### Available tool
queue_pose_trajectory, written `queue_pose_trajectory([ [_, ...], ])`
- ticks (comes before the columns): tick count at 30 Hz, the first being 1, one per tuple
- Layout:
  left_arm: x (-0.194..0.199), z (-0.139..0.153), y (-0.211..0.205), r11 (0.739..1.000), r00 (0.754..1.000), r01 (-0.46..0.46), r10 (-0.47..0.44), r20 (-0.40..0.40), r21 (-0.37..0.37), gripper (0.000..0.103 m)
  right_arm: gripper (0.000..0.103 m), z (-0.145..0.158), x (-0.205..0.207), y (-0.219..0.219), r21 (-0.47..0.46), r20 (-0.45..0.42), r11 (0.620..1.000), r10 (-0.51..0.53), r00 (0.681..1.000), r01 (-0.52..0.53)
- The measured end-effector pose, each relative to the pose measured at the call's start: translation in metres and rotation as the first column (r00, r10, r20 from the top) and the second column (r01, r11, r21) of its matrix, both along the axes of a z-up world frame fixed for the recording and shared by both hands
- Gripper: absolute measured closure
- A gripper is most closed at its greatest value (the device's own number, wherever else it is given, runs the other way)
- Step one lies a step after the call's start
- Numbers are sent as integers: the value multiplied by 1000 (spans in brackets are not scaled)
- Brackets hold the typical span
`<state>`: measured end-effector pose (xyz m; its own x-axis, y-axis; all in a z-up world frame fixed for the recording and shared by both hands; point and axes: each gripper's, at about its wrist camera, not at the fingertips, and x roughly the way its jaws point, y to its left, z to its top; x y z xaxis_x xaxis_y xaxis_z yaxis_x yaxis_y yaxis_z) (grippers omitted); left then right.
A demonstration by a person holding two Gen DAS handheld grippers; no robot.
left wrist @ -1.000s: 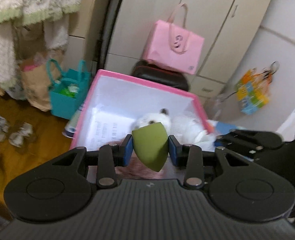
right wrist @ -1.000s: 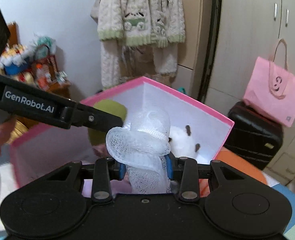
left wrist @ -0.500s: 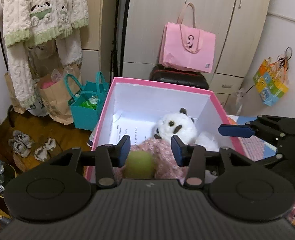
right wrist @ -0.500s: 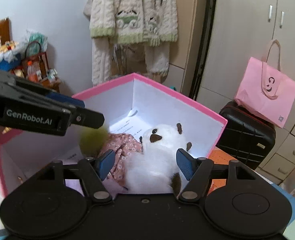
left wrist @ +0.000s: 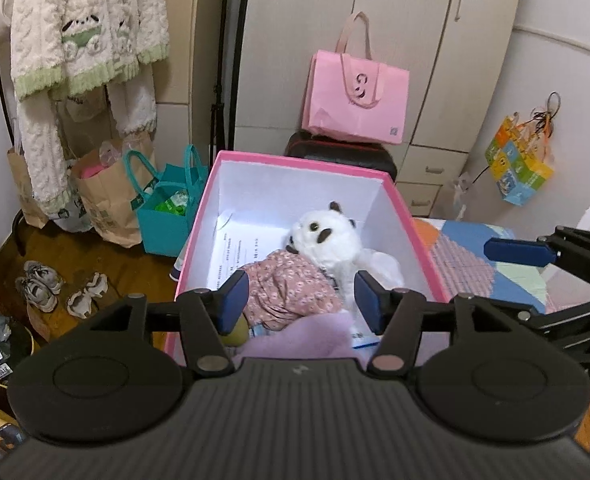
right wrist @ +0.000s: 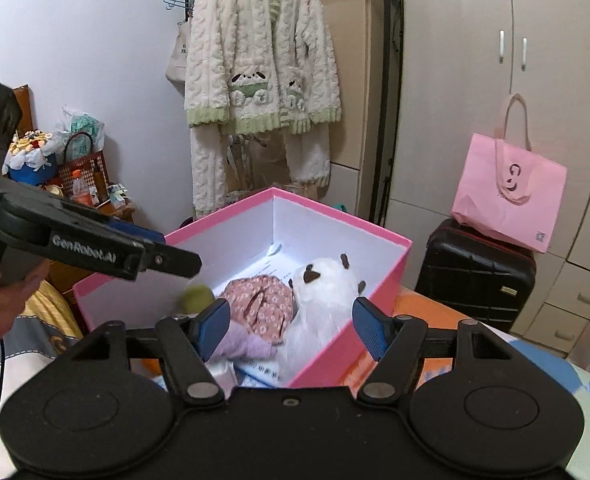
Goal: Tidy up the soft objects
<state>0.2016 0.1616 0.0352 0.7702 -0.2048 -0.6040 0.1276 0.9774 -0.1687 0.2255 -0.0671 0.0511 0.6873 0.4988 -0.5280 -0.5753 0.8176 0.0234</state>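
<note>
Hovering over pink box: both fingers wide, just opened, empty. Panda plush beyond left fingers, likely light, squashy; pinch body.

white panda plush, floral cloth, green sponge inside pink box.

A home bedroom: wardrobe, hung fleece robe, quilted bed, shoes on wood floor
</note>
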Motion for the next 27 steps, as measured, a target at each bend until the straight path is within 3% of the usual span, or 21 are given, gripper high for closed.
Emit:
queue_pose_trajectory([
  [6,-41,21,-12,998,996,56,-54,68,-24,43,16,7,-26,-21,-2,2,998,-68,998,68],
  [8,-53,25,-18,997,994,71,-69,82,-21,33,14,8,-34,-29,-13,3,994,-111,994,111],
  [10,-59,26,-22,997,994,75,-74,84,-13,32,9,10,-46,-34,-29,20,985,-171,985,172],
  [12,-65,26,-28,997,992,83,-82,91,2,24,0,12,-58,-37,-50,65,969,-239,969,243],
  [14,-67,23,-29,997,994,74,-72,83,-22,10,0,13,-72,-41,-51,109,953,-291,950,298],
  [16,-68,19,-30,999,998,40,-39,51,-36,8,0,13,-80,-46,-50,103,942,-326,940,332],
  [22,-76,15,-48,989,991,-112,119,-63,96,7,0,19,-101,-70,28,14,907,-421,907,421],
  [24,-87,15,-53,992,998,-63,66,-25,113,7,0,20,-108,-73,32,-9,900,-434,901,434],
  [27,-106,12,-58,992,999,-13,8,36,123,7,0,19,-121,-73,34,31,901,-434,900,433],
])
